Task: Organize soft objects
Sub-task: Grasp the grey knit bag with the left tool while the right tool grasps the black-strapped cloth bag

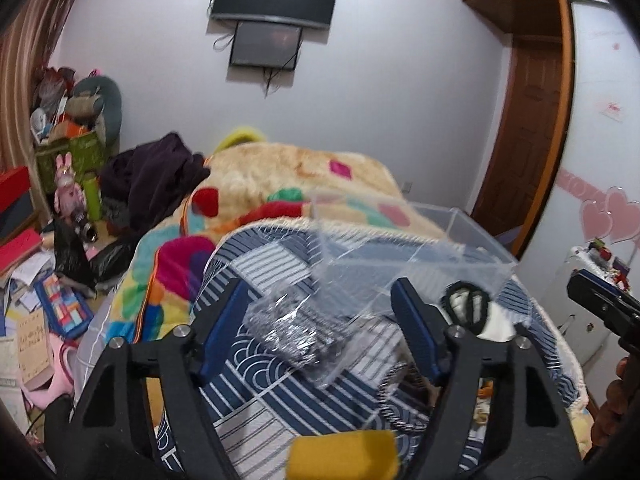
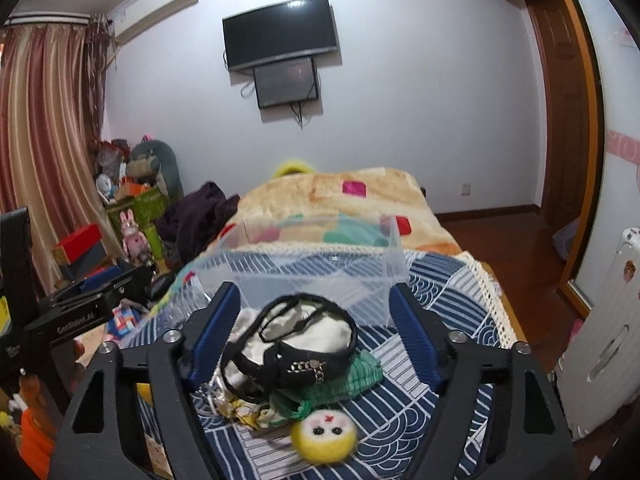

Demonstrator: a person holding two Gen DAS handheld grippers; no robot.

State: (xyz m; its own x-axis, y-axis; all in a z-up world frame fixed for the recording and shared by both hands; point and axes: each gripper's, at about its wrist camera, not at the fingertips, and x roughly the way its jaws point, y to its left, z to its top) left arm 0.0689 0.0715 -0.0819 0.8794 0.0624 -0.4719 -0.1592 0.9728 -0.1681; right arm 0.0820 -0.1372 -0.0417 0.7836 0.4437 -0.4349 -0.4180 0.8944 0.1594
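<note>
Crowding clear box: purse, doll

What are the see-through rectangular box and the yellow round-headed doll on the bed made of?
See-through rectangular box: looks like rigid clear plastic or acrylic; straight glossy edges, bedding visible through its walls. Yellow round-headed doll: seemingly fuzzy felt or plush; matte, soft outline.

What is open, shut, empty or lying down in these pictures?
Left claw: open, holding nothing.
Right claw: open, holding nothing.
Clear box: open top, looks empty.
Black-trimmed white pouch: lying slack on the quilt.
Yellow-faced doll: lying face up.
TV: off.
</note>
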